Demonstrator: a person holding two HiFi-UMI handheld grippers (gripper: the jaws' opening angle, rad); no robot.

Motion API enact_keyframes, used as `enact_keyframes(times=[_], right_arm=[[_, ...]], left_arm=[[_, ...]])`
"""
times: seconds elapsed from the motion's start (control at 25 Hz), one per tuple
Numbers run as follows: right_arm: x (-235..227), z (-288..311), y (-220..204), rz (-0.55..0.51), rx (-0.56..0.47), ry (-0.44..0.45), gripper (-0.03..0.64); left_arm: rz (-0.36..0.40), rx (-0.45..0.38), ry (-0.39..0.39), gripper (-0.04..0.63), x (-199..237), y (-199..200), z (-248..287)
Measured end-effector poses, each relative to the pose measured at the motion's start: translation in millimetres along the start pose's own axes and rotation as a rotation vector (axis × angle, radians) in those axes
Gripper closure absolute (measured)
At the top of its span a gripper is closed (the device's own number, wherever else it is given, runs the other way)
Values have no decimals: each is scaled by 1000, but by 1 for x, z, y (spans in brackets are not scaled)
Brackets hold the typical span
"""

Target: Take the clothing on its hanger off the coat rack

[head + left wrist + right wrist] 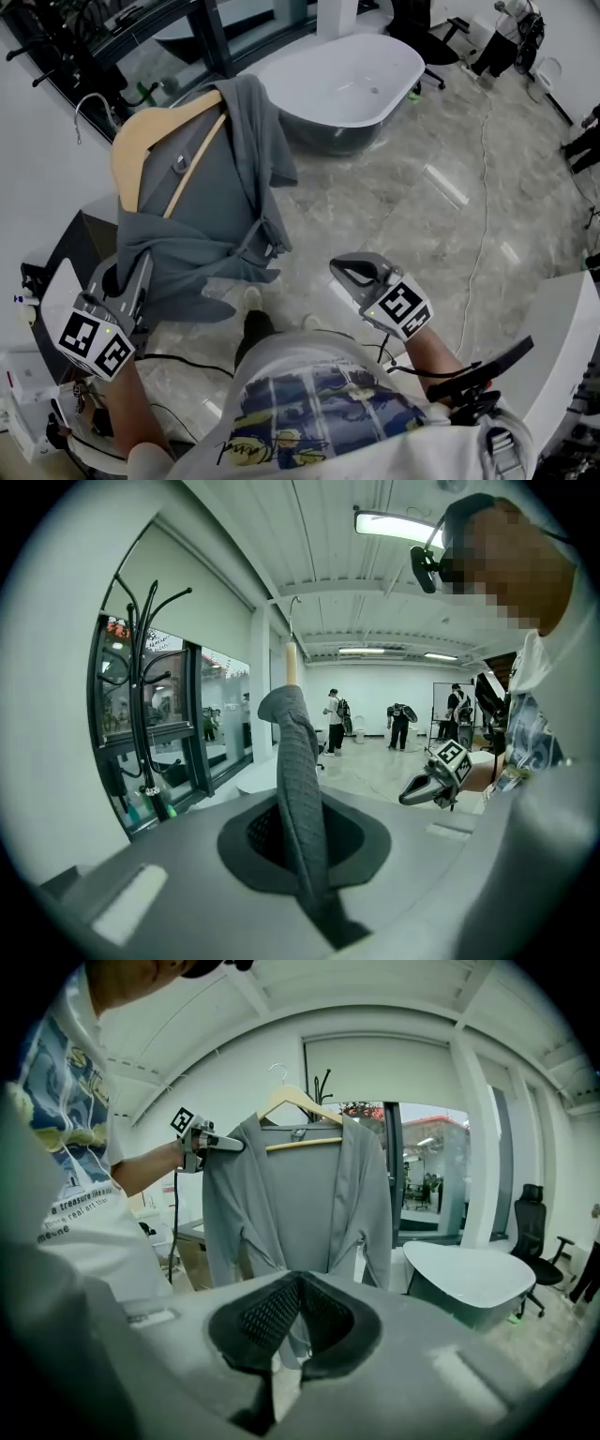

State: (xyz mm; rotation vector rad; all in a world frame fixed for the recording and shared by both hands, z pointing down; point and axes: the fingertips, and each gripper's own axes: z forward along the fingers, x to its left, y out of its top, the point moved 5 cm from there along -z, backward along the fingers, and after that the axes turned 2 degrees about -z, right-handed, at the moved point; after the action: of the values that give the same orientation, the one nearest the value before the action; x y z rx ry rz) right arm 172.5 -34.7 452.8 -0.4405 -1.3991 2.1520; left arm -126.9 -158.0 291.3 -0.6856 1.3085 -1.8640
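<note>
A grey garment point(216, 206) hangs on a wooden hanger point(141, 141), held up in the air away from the black coat rack point(141, 667). My left gripper point(142, 270) is shut on the garment's fabric at one shoulder. In the left gripper view a grey strip of cloth point(295, 761) rises from between the shut jaws of the left gripper point(305, 855). The right gripper view shows the whole garment point(300, 1194) on the hanger point(300, 1101), with the left gripper point(211, 1140) at its left shoulder. My right gripper point(339, 270) hovers to the garment's right, shut and with nothing in it; the right gripper point(298, 1283) points at the cloth.
A white bathtub point(347, 80) stands beyond the garment on the marble floor, also seen as the tub point(469, 1274). A cable point(483, 187) runs across the floor. A black office chair point(530, 1232) and several people point(335, 719) are farther off. A white counter point(572, 319) is at right.
</note>
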Motion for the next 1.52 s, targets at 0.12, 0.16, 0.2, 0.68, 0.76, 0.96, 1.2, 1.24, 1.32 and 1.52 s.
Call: enact_keyframes(times=[0.12,0.16,0.2,0.68,0.76,0.96,1.2,1.24,1.32,1.52], right_arm=[[5,-4,-6,-13,6,18,615],[6,-6,-6,-18,9,23,615],[6,-7,-6,-23,10,26,615],[3,-5,6,-57,1,37,615],[3,-7,7,-63,-2,38,615],[5,-8,8,-74,1,36,615],[7,-7,15,-84,-5,39,615],[7,-8,16,-84,-4,38,615],[7,-8,15,-83,-1,37,615],[7,-4,14,-86,-2,41,615]], left_arm=[[-5,-2,-5,591,-19,-8,-9],[-7,-1,-7,591,-24,-10,-11],[-8,0,-8,591,-29,-11,-12],[19,6,-35,591,-61,-12,-18],[23,5,-39,591,-65,-11,-18],[34,8,-51,591,-69,-11,-16],[40,11,-53,591,-71,-8,-16],[41,13,-55,591,-71,-8,-16],[42,16,-60,591,-71,-9,-15],[42,25,-61,591,-71,-12,-13]])
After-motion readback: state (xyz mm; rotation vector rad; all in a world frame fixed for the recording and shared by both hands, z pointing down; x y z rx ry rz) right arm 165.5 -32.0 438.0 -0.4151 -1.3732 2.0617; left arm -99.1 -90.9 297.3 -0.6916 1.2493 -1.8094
